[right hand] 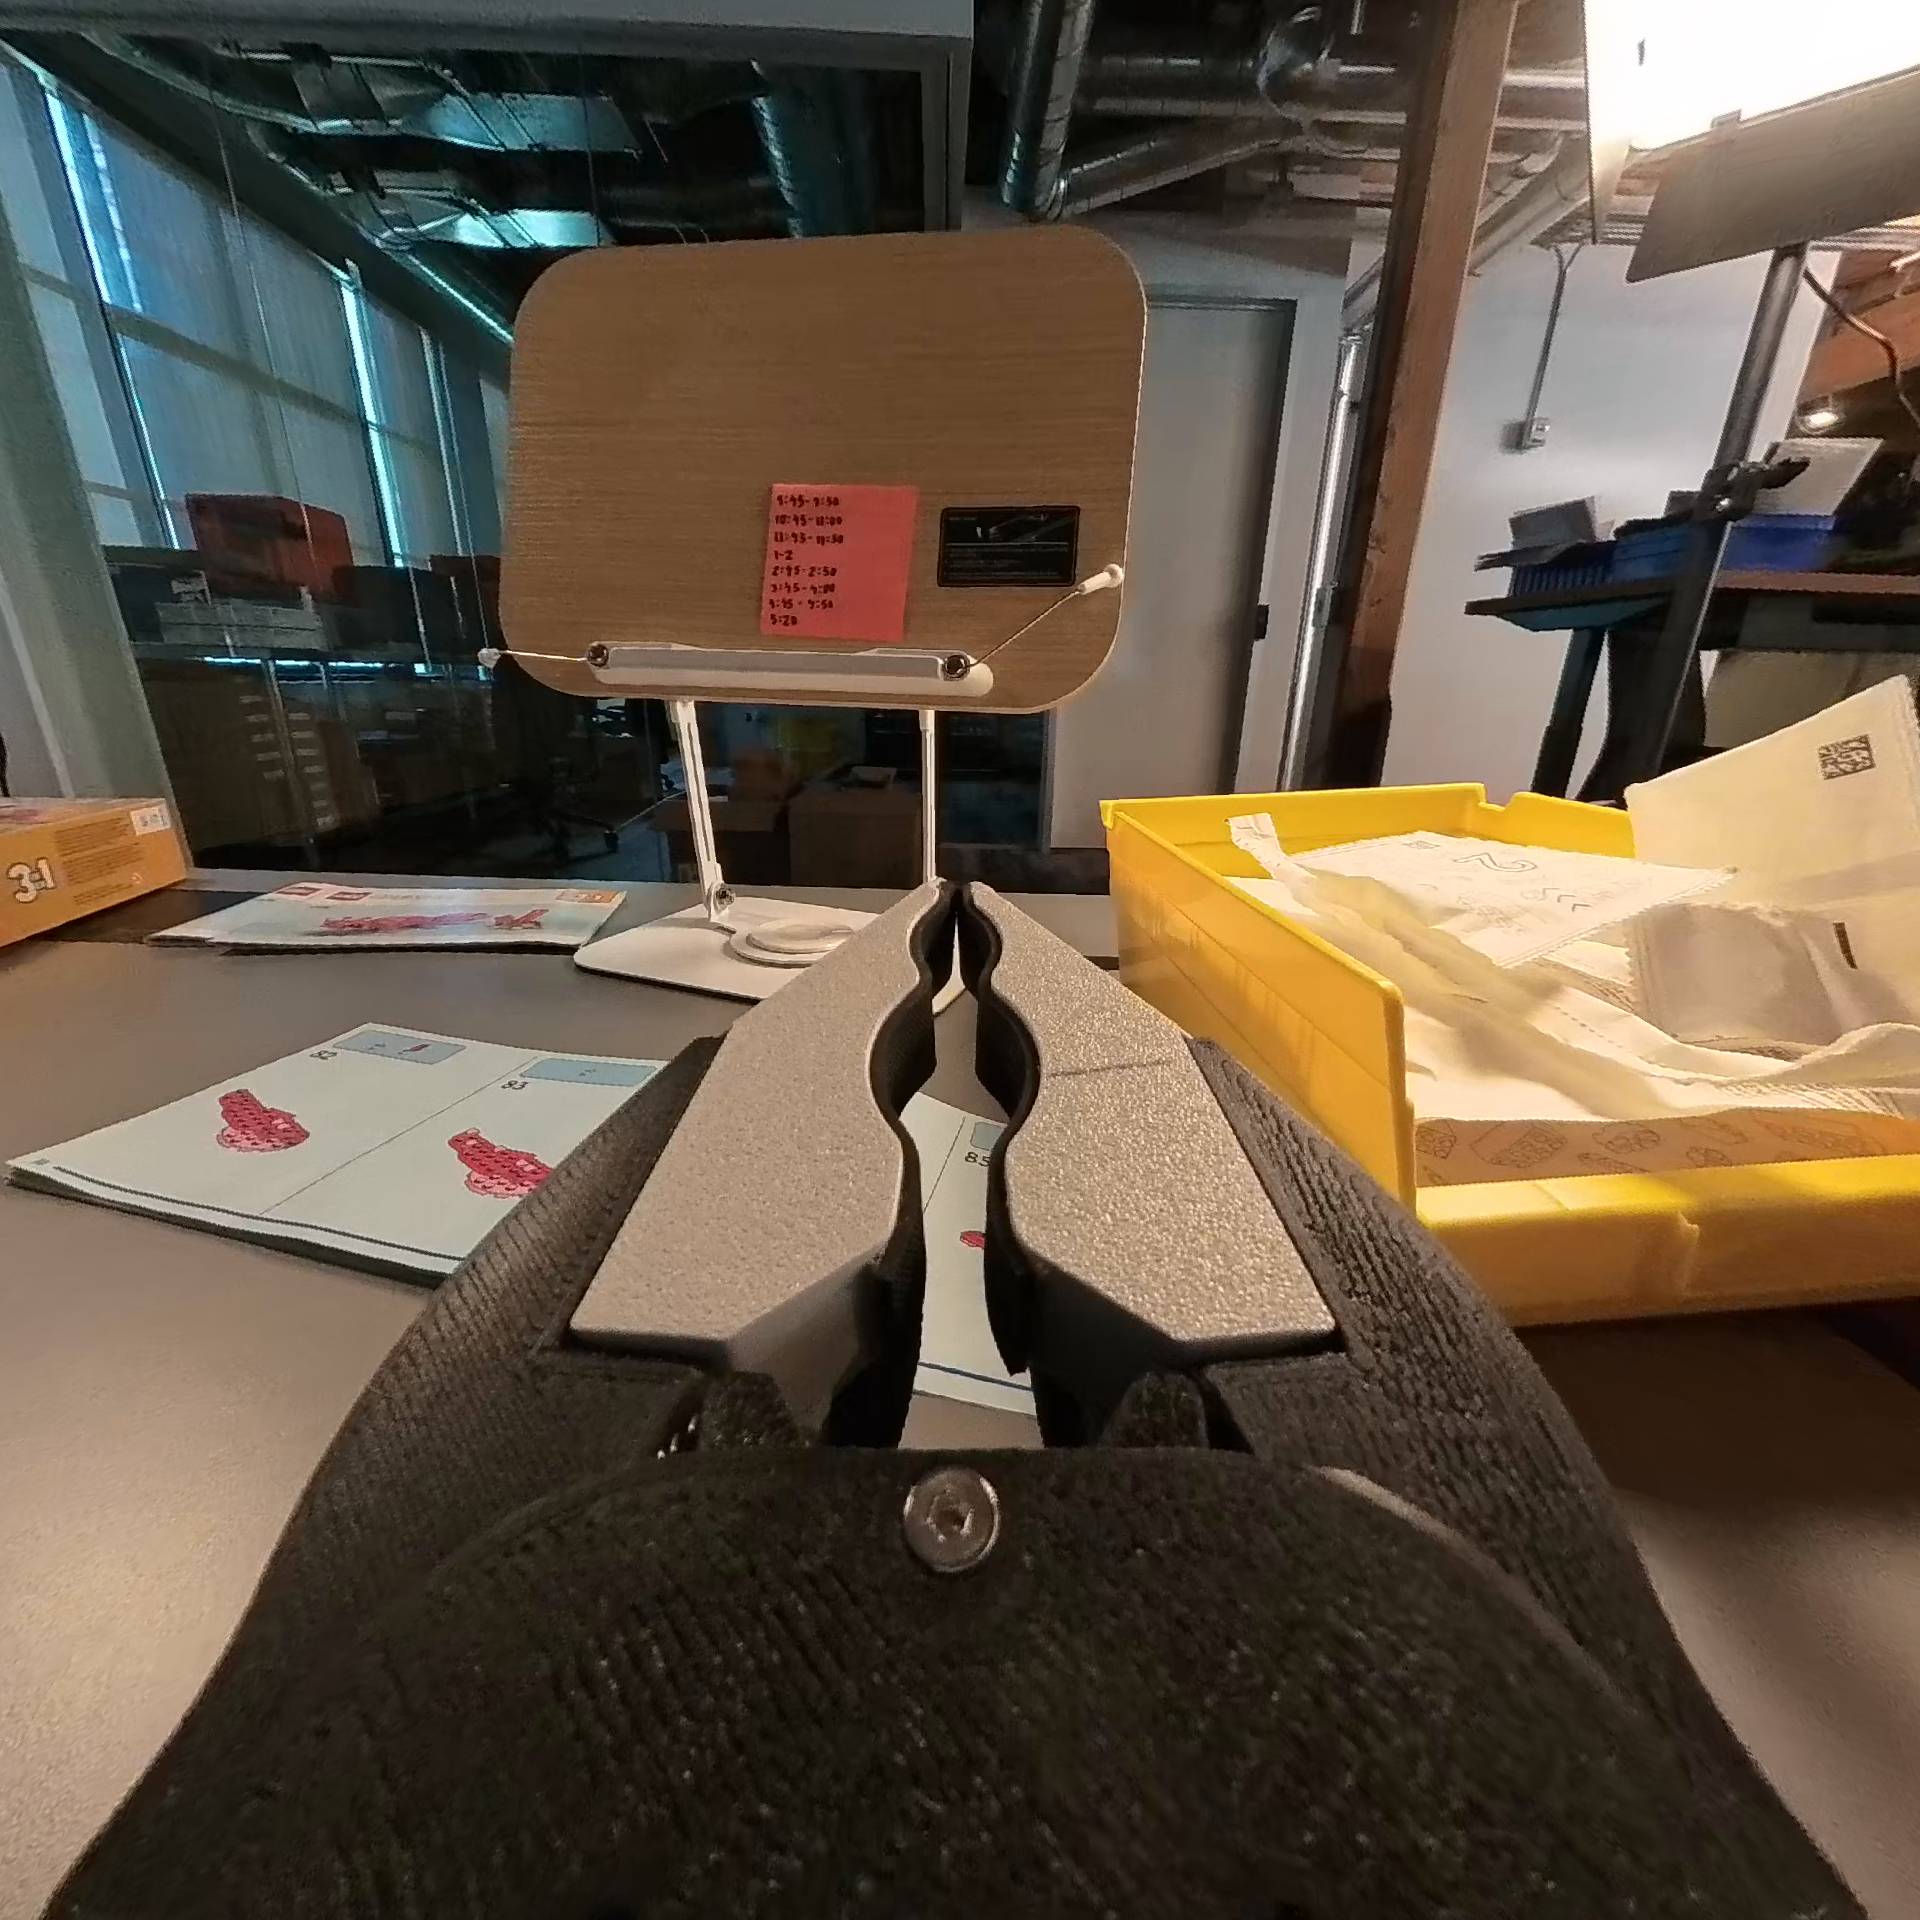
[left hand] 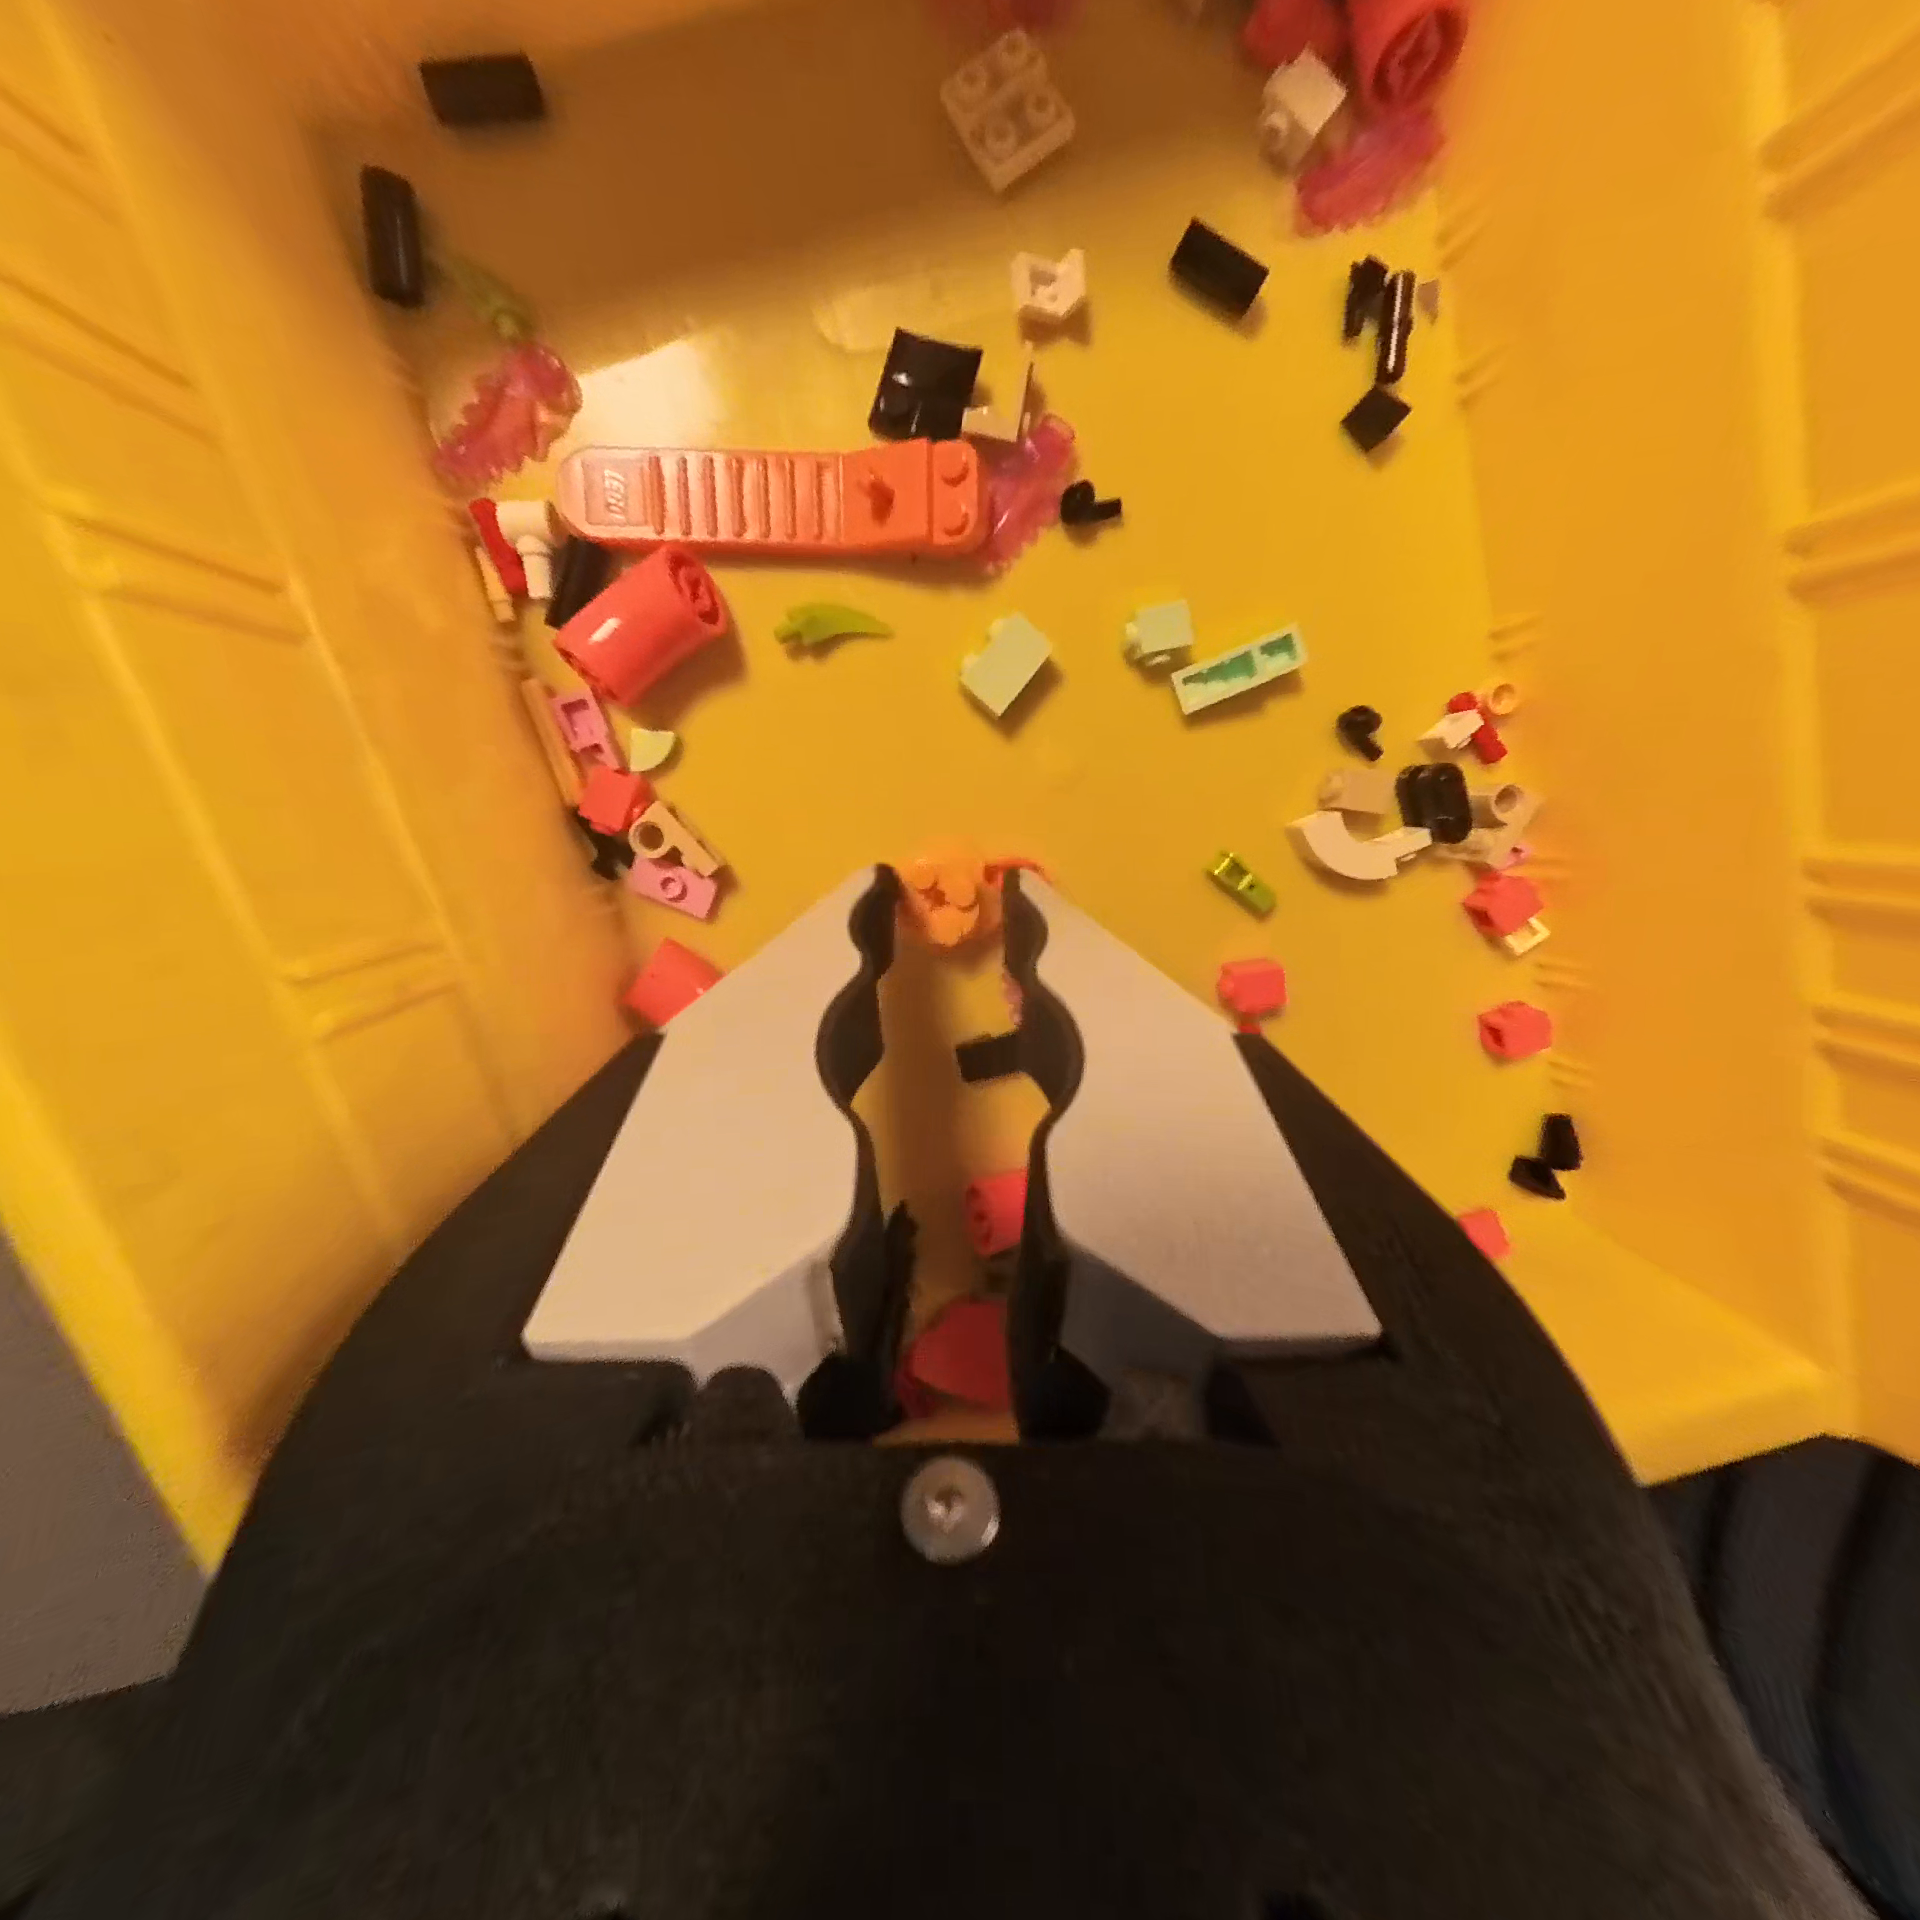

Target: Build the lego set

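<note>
A: What lies on the grey worktop [right hand: 208, 1403]?

B: Taking the white-footed wooden book stand [right hand: 821, 468] as landmark: an open instruction booklet [right hand: 343, 1153] lies nearer than its base, to the left. A second, closed booklet [right hand: 384, 914] lies just left of the base.

A: And farther off?

B: An orange box [right hand: 73, 857] sits far left of the stand; a yellow bin [right hand: 1299, 997] of papers sits to its right.

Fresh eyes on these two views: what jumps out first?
In the left wrist view, the yellow bin strewn with small bricks, the long orange brick separator lying across its floor, and the left gripper with its jaws closed on a small orange piece. In the right wrist view, the wooden book stand with a pink note stands straight ahead of the shut right gripper.
</note>
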`<state>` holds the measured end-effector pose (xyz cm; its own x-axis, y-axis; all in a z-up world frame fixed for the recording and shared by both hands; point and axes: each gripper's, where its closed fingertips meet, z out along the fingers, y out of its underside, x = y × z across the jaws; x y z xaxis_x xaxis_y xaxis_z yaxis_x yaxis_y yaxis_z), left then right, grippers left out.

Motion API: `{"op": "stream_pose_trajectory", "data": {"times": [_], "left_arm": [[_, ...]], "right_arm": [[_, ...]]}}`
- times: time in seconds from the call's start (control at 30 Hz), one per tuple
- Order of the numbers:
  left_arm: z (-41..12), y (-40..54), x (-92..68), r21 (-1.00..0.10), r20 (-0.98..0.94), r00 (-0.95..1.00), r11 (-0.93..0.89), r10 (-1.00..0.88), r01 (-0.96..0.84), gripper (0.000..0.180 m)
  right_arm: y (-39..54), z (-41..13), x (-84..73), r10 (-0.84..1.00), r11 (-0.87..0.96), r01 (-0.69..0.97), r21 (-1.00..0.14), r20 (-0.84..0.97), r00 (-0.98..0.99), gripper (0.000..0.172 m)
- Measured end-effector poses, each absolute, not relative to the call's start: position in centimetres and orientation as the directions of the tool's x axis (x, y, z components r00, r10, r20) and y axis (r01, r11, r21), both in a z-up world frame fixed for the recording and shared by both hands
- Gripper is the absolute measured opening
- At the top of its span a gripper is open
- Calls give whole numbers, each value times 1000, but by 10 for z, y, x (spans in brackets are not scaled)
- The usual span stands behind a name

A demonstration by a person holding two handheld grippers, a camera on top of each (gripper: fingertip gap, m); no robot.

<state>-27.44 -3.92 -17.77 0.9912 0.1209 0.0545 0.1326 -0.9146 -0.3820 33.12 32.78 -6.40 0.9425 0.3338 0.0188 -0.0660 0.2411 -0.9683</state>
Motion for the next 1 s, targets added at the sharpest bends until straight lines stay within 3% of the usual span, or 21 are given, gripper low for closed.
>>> {"op": "stream_pose_trajectory", "data": {"times": [0.23, 0.3, 0.37, 0.7, 0.83, 1.0], "left_arm": [[-161, -26, -292, -508, 66, 969, -828, 238, 238, 20], [-163, -24, -293, -506, 49, 970, -831, 239, 231, 40], [-163, -25, -293, -510, 1, 974, -838, 227, 196, 49], [-183, -45, -268, -387, 4, 994, -916, 112, 105, 32], [-184, -43, -266, -402, 1, 995, -911, 100, 92, 15], [-181, -41, -266, -417, -34, 995, -906, 90, 68, 15]], "right_arm": [[328, -64, 332, 339, 235, -84, -968, 1, 941, 0], [328, -64, 333, 340, 235, -87, -968, -2, 940, 0], [328, -64, 333, 340, 234, -90, -968, -5, 940, 0], [328, -64, 334, 348, 230, -107, -967, -21, 937, 0], [328, -64, 334, 347, 229, -111, -967, -26, 937, 0], [328, -64, 334, 347, 233, -109, -966, -23, 938, 0]]}}
